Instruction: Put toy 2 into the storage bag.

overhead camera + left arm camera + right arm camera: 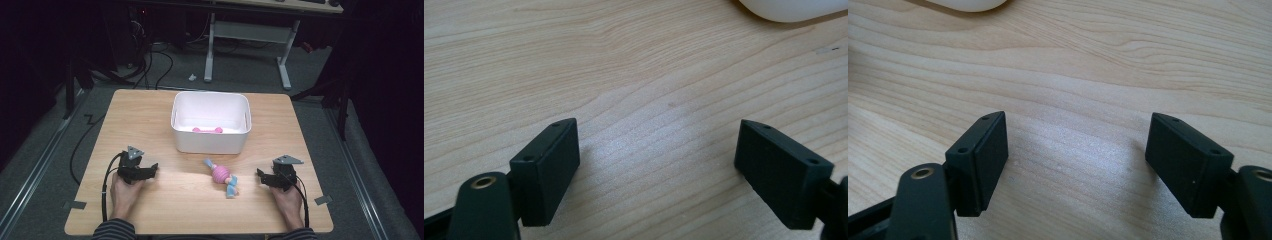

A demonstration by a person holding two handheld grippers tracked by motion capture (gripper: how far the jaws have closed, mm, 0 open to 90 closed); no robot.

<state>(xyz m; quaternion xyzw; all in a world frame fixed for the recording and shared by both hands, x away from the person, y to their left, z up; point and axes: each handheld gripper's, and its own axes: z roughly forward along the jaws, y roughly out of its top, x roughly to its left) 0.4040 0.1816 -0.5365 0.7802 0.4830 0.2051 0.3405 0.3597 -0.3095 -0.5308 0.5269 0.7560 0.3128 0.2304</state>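
Where wooden table (150,115) stands, grey floor (45,150)

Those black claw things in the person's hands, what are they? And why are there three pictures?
They are grabbing tools. A person holds one in each hand: the left gripper and the right gripper. Each has two black jaws that can pinch things.

The big picture comes from a camera up high, looking down at the wooden table. The other two come from little cameras riding on the tools, so you look along the jaws at the wood.

On the table stands a white bin with a pink thing inside. In front of it, between the tools, lies a pink and blue toy.

Nothing is held right now. Both tools are wide open with only bare table between the jaws.
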